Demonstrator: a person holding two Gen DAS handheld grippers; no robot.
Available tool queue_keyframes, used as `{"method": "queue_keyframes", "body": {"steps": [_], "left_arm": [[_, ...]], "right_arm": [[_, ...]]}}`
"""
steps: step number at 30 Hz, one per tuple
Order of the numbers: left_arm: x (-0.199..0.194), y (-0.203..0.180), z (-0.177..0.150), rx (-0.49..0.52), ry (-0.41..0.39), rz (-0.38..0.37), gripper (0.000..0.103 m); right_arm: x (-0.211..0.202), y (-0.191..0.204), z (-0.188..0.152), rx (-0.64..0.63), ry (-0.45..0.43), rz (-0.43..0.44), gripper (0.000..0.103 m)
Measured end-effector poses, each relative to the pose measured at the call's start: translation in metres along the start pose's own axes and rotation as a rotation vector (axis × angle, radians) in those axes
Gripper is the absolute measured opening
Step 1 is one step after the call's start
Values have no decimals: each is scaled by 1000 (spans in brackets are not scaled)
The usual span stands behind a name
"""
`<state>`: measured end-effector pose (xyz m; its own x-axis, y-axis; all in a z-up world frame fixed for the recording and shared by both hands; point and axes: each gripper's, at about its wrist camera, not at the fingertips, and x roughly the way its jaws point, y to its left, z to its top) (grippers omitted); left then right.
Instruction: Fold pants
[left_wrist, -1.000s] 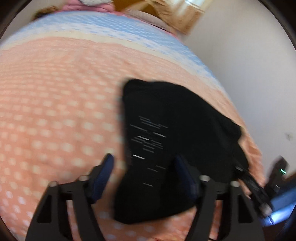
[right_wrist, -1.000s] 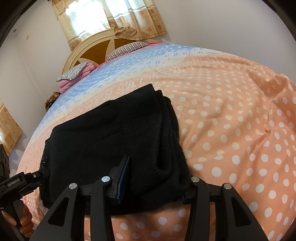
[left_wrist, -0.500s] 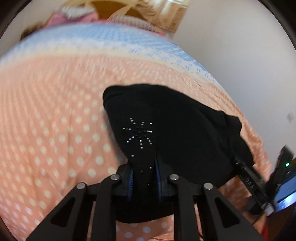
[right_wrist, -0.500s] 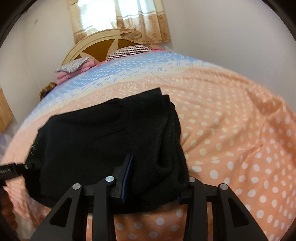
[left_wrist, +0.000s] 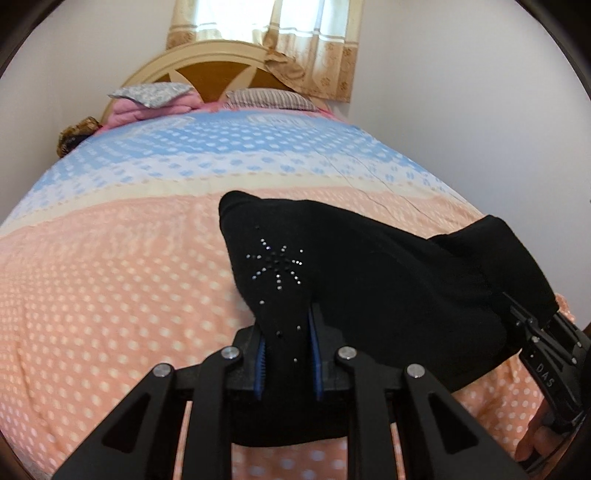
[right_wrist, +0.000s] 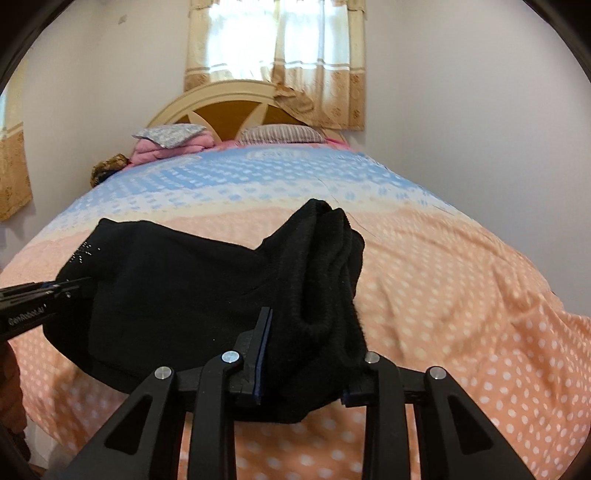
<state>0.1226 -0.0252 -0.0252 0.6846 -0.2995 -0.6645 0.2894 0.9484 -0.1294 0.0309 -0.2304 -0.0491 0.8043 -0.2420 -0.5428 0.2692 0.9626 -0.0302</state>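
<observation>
Folded black pants (left_wrist: 369, 277) with a rhinestone star hang lifted over the bed's near part. My left gripper (left_wrist: 286, 343) is shut on the pants' edge just below the star, with cloth pinched between the blue pads. In the right wrist view the pants (right_wrist: 184, 288) sag between both grippers. My right gripper (right_wrist: 306, 354) holds the thick bunched end, its jaws still closing on the wad that fills the gap. The left gripper (right_wrist: 48, 291) shows at the left edge there. The right gripper (left_wrist: 535, 332) shows at the right in the left wrist view.
The bed cover (left_wrist: 110, 288) is peach with white dots, with a blue band (right_wrist: 258, 173) farther off. Pillows and pink folded bedding (right_wrist: 170, 142) lie by the headboard (right_wrist: 229, 107) under a curtained window. A white wall runs along the bed's right side. A hand (left_wrist: 535, 439) grips the right tool.
The left jaws went from open around the pants' edge to shut on it. The right jaws narrowed on the bunched end. Both grippers rose and tilted up, lifting the cloth.
</observation>
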Motion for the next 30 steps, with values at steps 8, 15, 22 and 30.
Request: {"method": "queue_keyframes", "body": {"steps": [8, 15, 22, 30], "left_arm": [[6, 40, 14, -31, -26, 87, 20], [10, 75, 19, -72, -22, 146, 20], [12, 109, 15, -123, -5, 165, 20], [14, 157, 17, -200, 11, 189, 20]], "right_arm": [[12, 50, 26, -32, -21, 71, 30], [23, 95, 40, -91, -33, 133, 30], [38, 130, 49, -128, -18, 181, 30], [55, 178, 57, -188, 3, 250, 30]]}}
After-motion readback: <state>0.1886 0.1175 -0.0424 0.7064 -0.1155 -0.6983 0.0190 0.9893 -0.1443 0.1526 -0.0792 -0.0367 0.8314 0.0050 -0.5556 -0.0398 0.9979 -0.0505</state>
